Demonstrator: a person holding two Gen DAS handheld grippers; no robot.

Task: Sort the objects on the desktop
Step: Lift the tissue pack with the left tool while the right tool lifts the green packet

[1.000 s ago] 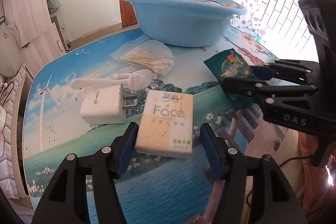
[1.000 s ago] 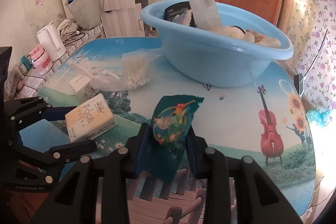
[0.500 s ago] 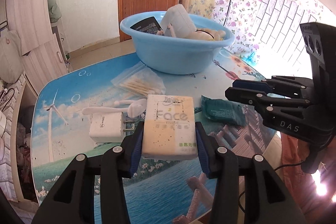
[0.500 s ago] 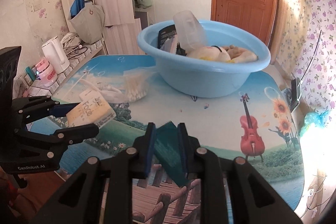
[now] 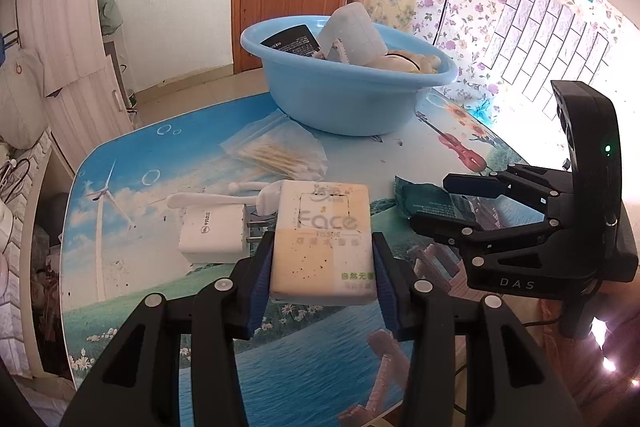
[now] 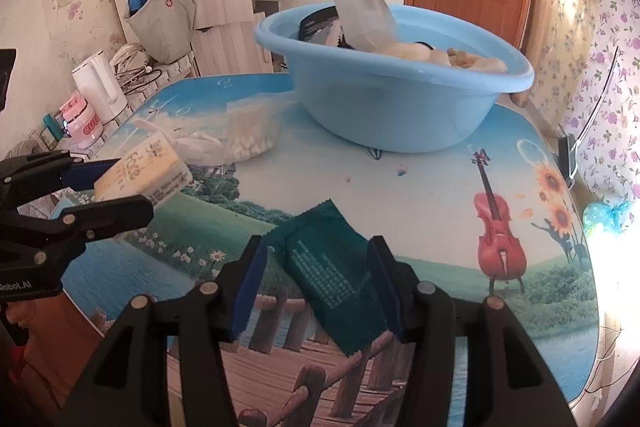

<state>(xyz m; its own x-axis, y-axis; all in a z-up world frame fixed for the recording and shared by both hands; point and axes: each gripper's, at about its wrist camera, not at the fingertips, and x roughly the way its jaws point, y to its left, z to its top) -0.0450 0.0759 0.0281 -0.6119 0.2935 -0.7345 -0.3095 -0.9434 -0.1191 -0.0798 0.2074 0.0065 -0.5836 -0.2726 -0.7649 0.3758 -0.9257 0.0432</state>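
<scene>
My left gripper [image 5: 320, 267] is shut on a white and yellow tissue pack [image 5: 322, 243] and holds it a little above the table; the right wrist view shows the tissue pack [image 6: 140, 175] at the left. My right gripper [image 6: 317, 255] has its jaws opening. A dark green packet [image 6: 332, 271] lies between them on the table, printed back up, with a gap to the left pad. From the left wrist view, the right gripper [image 5: 434, 203] straddles the green packet [image 5: 424, 201]. A light blue basin [image 5: 352, 99] with several items stands at the back.
A white charger [image 5: 212, 235], a white long-handled piece [image 5: 216, 201] and a bag of cotton swabs [image 5: 276, 155] lie left of the basin [image 6: 400, 115]. A white kettle [image 6: 100, 91] stands off the table's left side. The table's near edge runs just below both grippers.
My left gripper closed on the tissue pack and raised it off the table. My right gripper, which gripped the green packet, has opened, and the packet now lies back side up between its fingers.
</scene>
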